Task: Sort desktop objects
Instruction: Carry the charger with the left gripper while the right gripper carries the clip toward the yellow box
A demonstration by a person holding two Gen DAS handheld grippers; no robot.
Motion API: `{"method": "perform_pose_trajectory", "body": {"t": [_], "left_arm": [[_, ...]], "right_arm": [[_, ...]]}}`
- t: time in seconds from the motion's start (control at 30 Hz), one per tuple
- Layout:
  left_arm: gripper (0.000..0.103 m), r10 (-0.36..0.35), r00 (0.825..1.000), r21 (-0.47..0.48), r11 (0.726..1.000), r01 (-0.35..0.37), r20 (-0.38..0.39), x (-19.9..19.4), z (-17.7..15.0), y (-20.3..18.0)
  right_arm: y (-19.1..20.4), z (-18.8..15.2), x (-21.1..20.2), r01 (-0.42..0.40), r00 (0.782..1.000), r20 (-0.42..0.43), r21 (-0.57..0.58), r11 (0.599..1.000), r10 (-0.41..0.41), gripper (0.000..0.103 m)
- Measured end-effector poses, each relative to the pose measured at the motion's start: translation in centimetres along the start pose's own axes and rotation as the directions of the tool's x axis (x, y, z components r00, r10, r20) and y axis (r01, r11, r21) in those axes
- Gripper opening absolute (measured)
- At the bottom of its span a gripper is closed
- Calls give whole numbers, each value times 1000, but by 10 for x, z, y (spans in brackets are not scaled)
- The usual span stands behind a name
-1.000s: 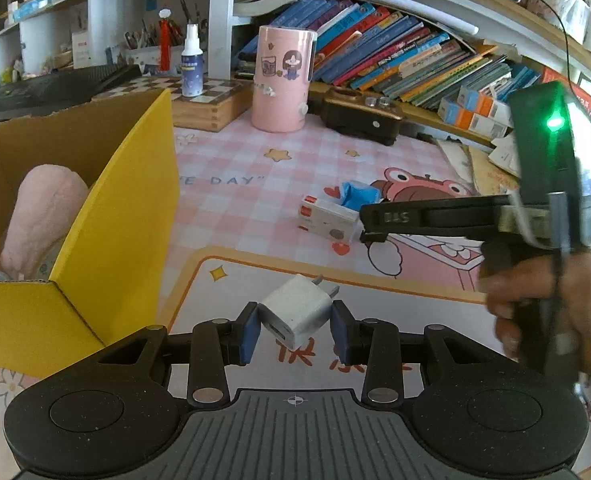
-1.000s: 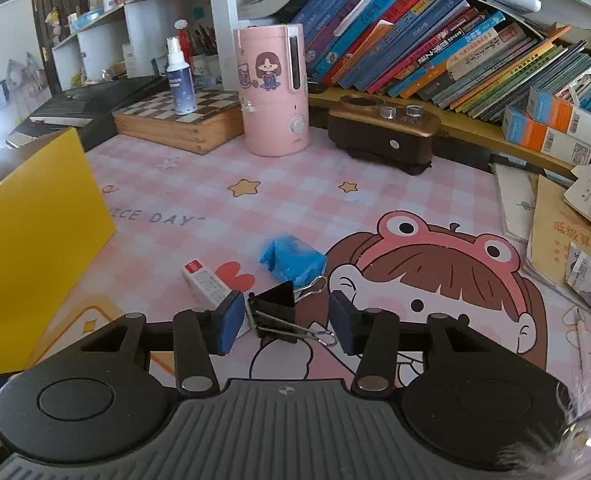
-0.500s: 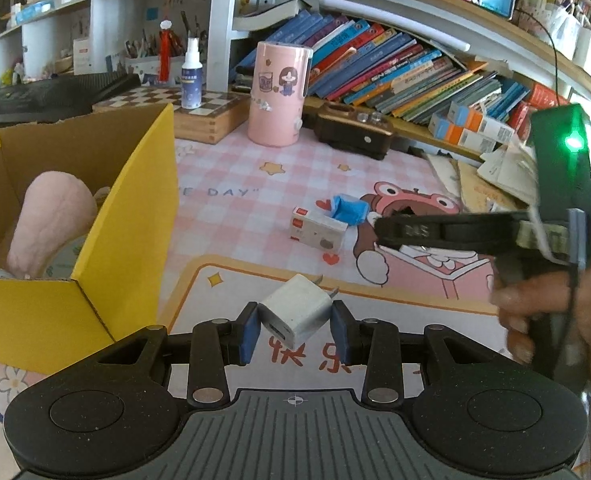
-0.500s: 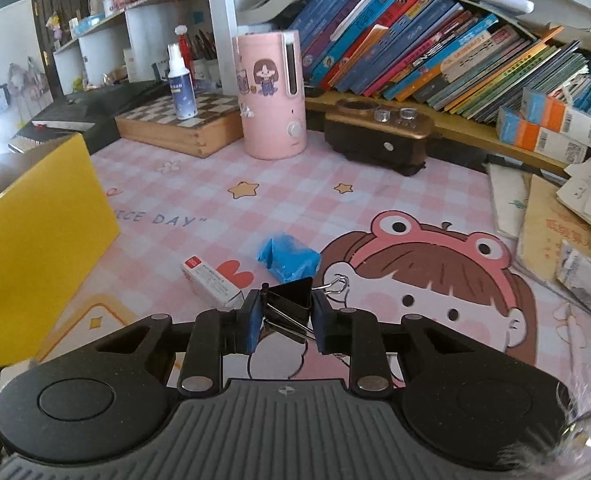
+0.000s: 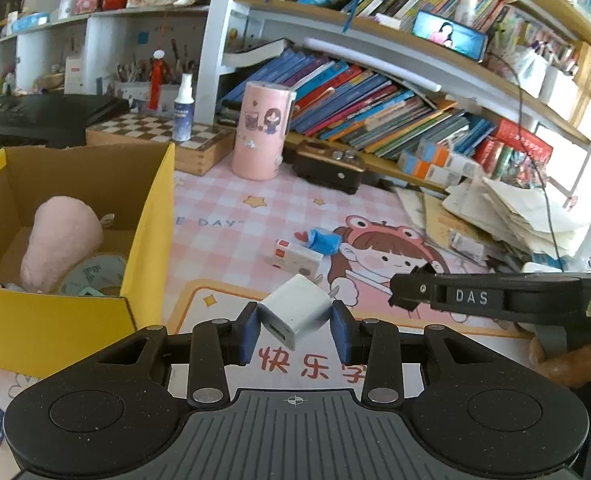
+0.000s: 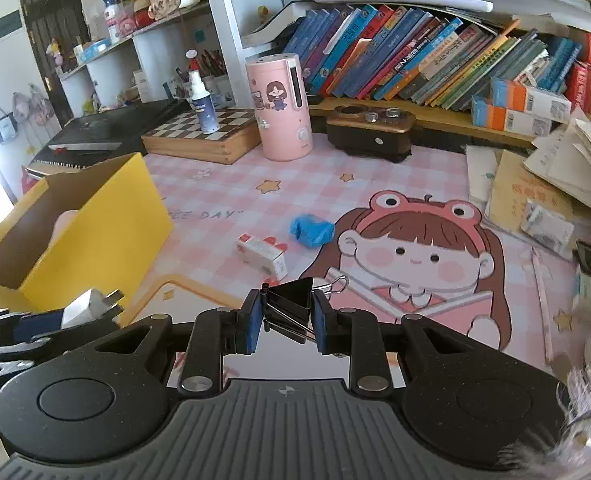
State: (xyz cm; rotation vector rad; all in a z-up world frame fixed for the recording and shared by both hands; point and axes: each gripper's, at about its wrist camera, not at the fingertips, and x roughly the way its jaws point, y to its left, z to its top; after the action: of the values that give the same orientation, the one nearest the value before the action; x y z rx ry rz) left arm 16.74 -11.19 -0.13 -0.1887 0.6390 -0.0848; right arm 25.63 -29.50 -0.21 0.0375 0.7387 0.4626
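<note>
White charger [image 5: 297, 312] clamped in left gripper [image 5: 295, 330], black binder clip [image 6: 287, 304] clamped in right gripper [image 6: 285, 322]; yellow box [image 5: 147, 240] partly filled, small carton [image 6: 261, 255] and blue wad [image 6: 311, 230] left on mat.

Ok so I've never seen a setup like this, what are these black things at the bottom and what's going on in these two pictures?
Each picture comes from a camera on a hand-held gripper, looking along its two fingers. A person holds one in each hand. The left gripper is shut on a white USB charger plug; the right gripper is shut on a black binder clip. On the pink cartoon desk mat lie a small white carton and a crumpled blue thing. To the left stands a yellow cardboard box holding a pink plush toy.
</note>
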Motion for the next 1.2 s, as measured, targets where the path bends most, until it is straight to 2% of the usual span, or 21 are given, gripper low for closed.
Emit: {"method": "perform_pose_trajectory", "body": {"t": [0.53, 0.9, 1.2], "left_arm": [[37, -88, 996, 36, 996, 87, 16, -54, -30, 42], [37, -77, 997, 11, 997, 76, 11, -105, -58, 91], [37, -39, 999, -11, 999, 39, -10, -140, -82, 128]], "right_arm": [[79, -50, -36, 45, 998, -42, -31, 999, -46, 24], [144, -86, -62, 63, 997, -50, -60, 996, -66, 24], [188, -112, -71, 17, 997, -74, -25, 1000, -19, 24]]}}
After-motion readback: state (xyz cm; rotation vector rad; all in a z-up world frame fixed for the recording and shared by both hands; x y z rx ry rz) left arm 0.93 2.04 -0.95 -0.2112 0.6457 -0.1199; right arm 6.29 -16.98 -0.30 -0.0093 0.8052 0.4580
